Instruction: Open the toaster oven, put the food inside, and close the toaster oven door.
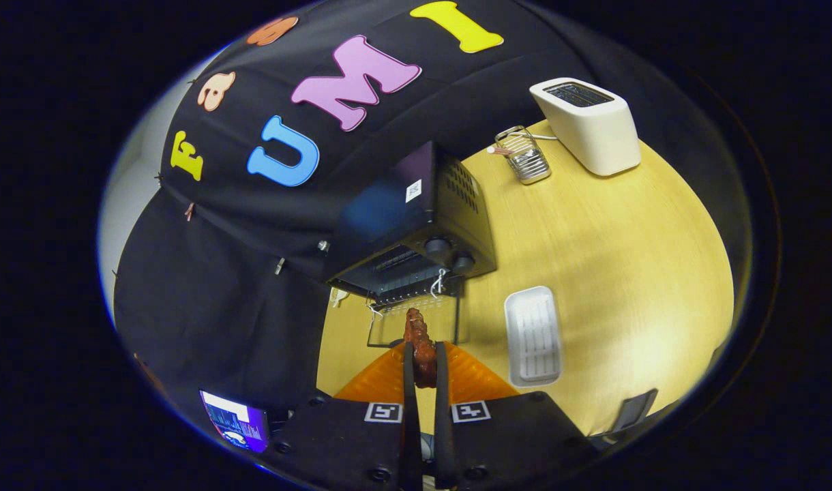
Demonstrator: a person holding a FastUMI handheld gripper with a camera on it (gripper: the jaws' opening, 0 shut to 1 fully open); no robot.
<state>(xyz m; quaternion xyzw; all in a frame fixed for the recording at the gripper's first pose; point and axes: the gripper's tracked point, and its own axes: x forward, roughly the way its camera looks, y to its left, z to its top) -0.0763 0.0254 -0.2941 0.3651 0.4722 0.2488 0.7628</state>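
A black toaster oven [416, 218] stands on the wooden table [593, 252] with its glass door [416, 324] folded down flat toward me. The rack inside its open mouth [406, 269] shows. My gripper [423, 354] is shut on a brown, lumpy piece of food [419, 341], which sticks out past the fingertips and hangs over the lowered door, just short of the oven's mouth. Both fingers [408, 382] press on the food from either side.
A white ridged tray [533, 335] lies on the table right of the fingers. A white pop-up toaster [588, 126] and a small wire rack [523, 155] stand at the far side. A lit screen [235, 423] glows low at the left.
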